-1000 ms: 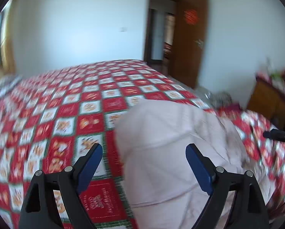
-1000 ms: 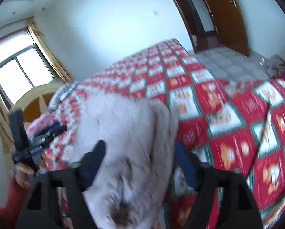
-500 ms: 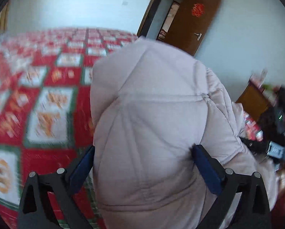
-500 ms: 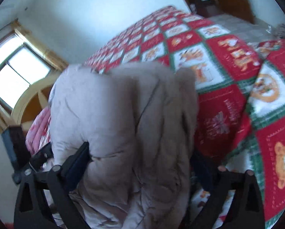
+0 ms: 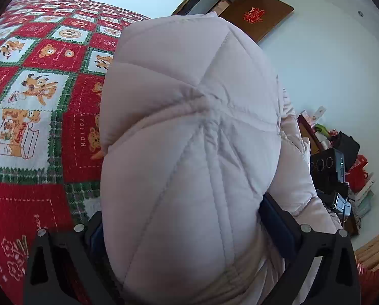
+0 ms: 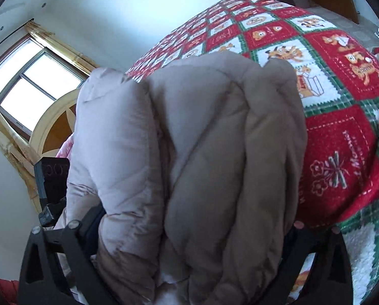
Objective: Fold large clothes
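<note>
Step in hand: both grippers are gripping and carrying a bundled pale pink quilted puffer jacket [image 5: 189, 152] above the bed [image 5: 31, 81], apparently to reposition it for folding
Left gripper [image 5: 186, 223]: its jaws are standing wide around a thick quilted bulge of the jacket, blue pads [image 5: 275, 216] pressing into the padding on either side
Right gripper [image 6: 192, 228]: its jaws are likewise spanning a thick, bunched roll of the jacket; the right-hand pad is being hidden by fabric
Jacket position: it is filling the middle of both wrist views, raised in front of the bed, not lying flat on it
Next move, as judged: the jacket is needing to be lowered onto the bed and spread flat, seams aligned, before a fold is made
Bed: a red, white and green holiday-patterned blanket [image 6: 342, 137] is covering it
Room: a brown door [image 5: 258, 17] is standing open; a curtained window [image 6: 29, 86] is admitting daylight; a cluttered cabinet [image 5: 342, 157] is standing by the wall
</note>
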Tool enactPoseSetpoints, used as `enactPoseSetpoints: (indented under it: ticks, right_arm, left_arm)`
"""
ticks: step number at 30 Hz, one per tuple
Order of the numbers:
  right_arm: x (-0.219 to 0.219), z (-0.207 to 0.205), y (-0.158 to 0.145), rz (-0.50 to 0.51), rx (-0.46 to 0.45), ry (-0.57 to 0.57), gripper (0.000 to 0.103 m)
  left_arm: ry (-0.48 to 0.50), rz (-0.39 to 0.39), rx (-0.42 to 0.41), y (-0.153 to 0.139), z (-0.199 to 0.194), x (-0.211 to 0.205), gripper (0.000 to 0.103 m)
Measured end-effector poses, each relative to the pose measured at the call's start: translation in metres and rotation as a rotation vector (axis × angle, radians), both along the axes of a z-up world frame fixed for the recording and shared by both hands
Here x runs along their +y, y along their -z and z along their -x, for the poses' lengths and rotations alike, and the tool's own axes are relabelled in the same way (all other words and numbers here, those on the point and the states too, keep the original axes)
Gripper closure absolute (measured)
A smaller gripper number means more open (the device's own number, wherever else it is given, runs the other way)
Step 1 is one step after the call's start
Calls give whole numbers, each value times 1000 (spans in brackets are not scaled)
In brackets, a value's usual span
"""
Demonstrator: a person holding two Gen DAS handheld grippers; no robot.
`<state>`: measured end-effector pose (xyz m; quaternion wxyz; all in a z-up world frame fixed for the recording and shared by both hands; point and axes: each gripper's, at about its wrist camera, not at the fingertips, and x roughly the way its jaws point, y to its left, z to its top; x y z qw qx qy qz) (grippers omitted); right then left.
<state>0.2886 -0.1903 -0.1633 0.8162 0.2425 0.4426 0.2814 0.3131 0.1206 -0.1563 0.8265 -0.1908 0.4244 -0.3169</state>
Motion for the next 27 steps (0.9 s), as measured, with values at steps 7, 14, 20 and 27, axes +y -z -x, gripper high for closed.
enactPoseSetpoints:
  ticks: [7, 14, 20, 27]
  right_arm:
    - [5, 59, -14, -78, 13, -16, 39]
    - [11, 138, -41, -132, -69, -13, 48]
    - [-7, 183, -87, -209, -184, 2, 53]
    - [-50, 226, -143, -190, -328, 84, 53]
  left_arm:
    - [-21, -14, -51, -19, 66, -9, 21]
    - [-15, 42, -113, -41, 129, -13, 21]
    - [48, 147, -184, -79, 153, -25, 21]
    - [168, 205, -295, -134, 163, -68, 22]
